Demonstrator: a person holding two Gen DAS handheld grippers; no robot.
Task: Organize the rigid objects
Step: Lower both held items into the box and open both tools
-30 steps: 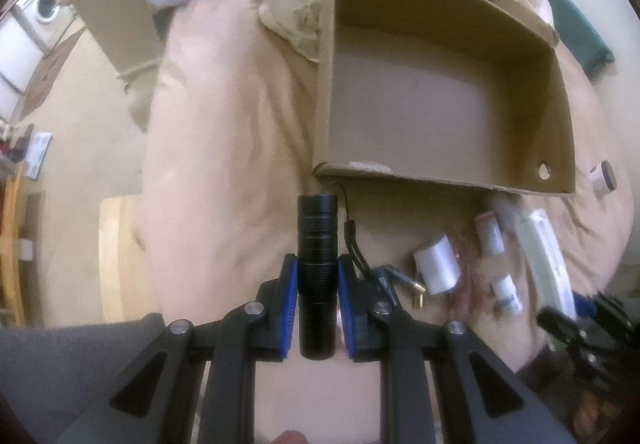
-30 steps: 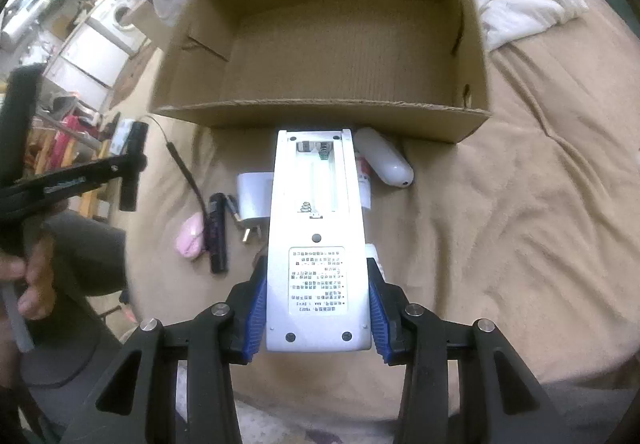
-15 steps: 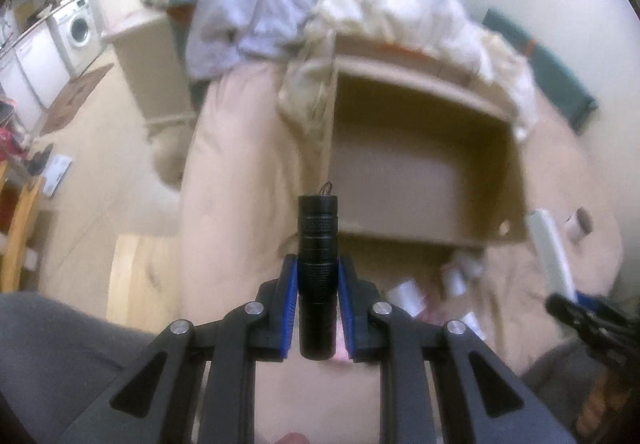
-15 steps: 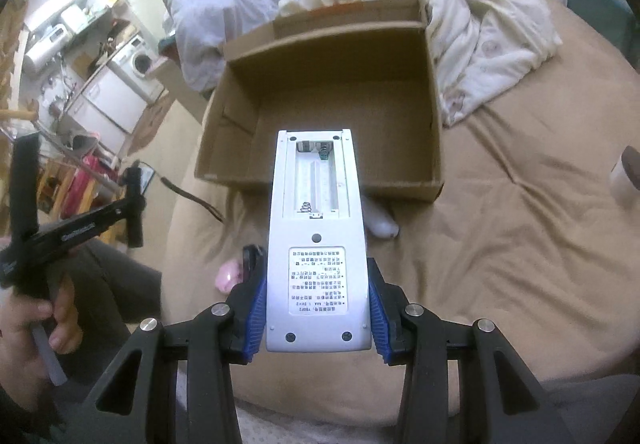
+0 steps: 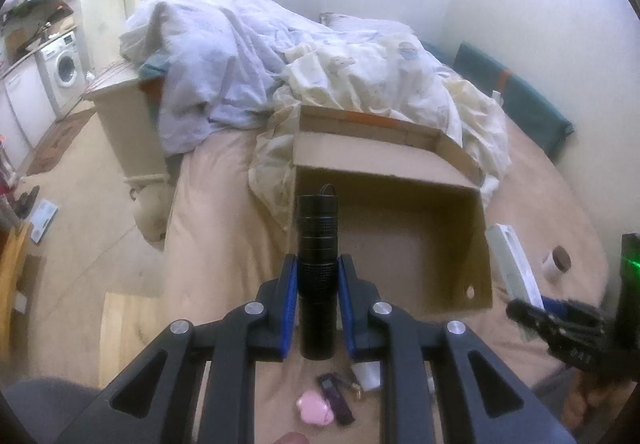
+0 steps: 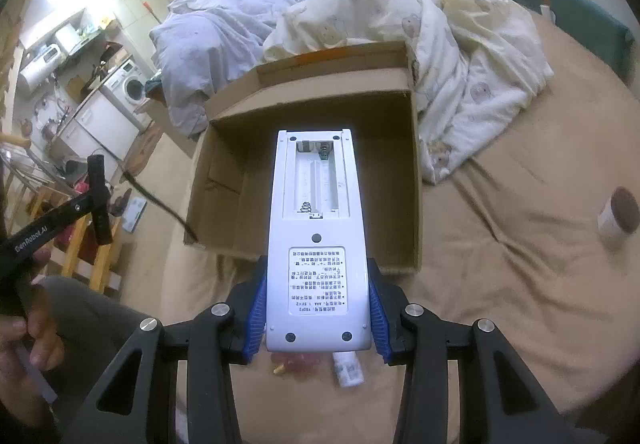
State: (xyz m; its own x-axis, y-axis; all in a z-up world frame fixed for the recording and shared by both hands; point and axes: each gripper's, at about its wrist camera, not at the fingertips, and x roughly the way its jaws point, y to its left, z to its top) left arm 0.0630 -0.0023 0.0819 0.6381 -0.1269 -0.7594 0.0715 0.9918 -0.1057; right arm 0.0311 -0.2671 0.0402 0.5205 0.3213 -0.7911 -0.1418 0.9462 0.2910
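— Left side?
— We find the left gripper (image 5: pixel 318 298) clamped on a black flashlight (image 5: pixel 318 264), lengthwise between the pads, near the cardboard box (image 5: pixel 478 268).
— Right?
— The right gripper (image 6: pixel 318 308) grips a white remote (image 6: pixel 316 244) back-up, before the box.

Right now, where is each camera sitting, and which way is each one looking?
Left wrist view: sits on the left tool, looks down past the black cylindrical flashlight it grips toward the open brown cardboard box; the right tool shows at the right edge.
Right wrist view: sits on the right tool, looks along the white plastic remote control, its back side up, into the box; the left tool and a hand show.
Both share the box, the tan bed and the rumpled bedding.
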